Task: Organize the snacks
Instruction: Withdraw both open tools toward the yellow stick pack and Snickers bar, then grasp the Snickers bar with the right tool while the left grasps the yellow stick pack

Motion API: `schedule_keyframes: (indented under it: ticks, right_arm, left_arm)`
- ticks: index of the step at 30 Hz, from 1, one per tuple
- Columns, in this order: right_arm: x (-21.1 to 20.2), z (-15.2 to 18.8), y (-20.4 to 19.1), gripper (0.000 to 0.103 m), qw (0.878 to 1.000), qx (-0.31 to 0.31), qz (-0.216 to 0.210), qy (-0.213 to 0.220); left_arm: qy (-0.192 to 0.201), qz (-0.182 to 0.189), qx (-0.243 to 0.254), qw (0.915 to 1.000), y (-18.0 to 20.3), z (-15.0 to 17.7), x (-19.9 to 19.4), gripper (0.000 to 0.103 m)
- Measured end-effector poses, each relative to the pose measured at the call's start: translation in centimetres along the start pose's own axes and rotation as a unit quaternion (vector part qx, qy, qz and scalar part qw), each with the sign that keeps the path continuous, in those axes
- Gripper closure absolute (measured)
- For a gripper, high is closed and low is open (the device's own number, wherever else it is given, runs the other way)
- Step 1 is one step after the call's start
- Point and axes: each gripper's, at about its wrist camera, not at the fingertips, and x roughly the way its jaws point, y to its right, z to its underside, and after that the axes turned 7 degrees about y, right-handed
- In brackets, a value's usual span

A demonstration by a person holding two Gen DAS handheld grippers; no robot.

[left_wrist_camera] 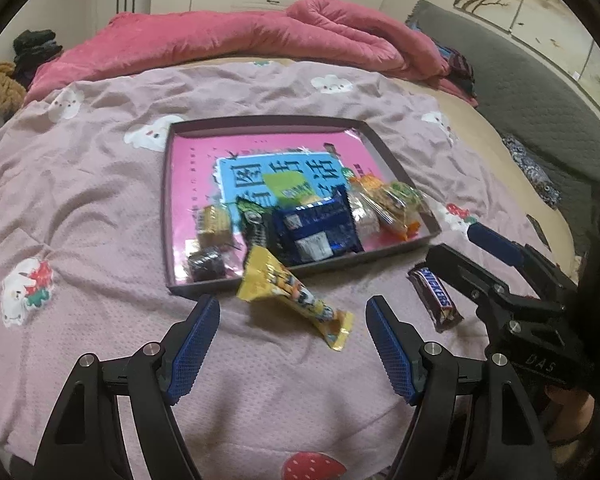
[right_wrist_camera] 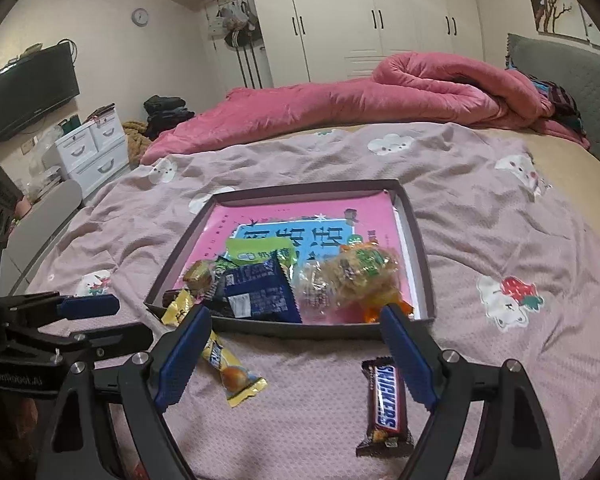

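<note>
A shallow dark tray (left_wrist_camera: 166,204) (right_wrist_camera: 422,256) with a pink liner lies on the bed and holds several snack packs, among them a blue packet (left_wrist_camera: 314,234) (right_wrist_camera: 260,294). A yellow snack pack (left_wrist_camera: 288,294) (right_wrist_camera: 224,364) leans over the tray's near rim onto the sheet. A Snickers bar (left_wrist_camera: 436,298) (right_wrist_camera: 386,406) lies on the sheet to the right. My left gripper (left_wrist_camera: 292,344) is open and empty just before the yellow pack. My right gripper (right_wrist_camera: 296,356) is open and empty, with the Snickers bar by its right finger.
The bed has a lilac patterned sheet (left_wrist_camera: 80,200). A rolled pink duvet (left_wrist_camera: 240,36) lies at the far side, with a grey headboard (left_wrist_camera: 540,96) on the right. White drawers (right_wrist_camera: 92,148) and a wall TV (right_wrist_camera: 28,88) stand to the left.
</note>
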Motion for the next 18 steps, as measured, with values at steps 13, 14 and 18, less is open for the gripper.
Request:
schedule_keyframes:
  ticks: [13, 14, 18]
  right_arm:
    - [-0.7, 1.5, 2.4, 0.017, 0.999, 0.035, 0.024, -0.022]
    - [-0.6, 1.6, 2.6, 0.017, 0.999, 0.039, 0.026, -0.025]
    - [-0.4, 2.1, 3.3, 0.017, 0.997, 0.048, 0.038, -0.038]
  left_arm:
    - [-0.024, 0.013, -0.003, 0.9996, 0.8, 1.4, 1.1, 0.026]
    - [-0.026, 0.014, -0.005, 0.9995, 0.8, 1.5, 1.2, 0.026]
    - [-0.038, 0.022, -0.022, 0.9988, 0.4, 1.9, 2.2, 0.026]
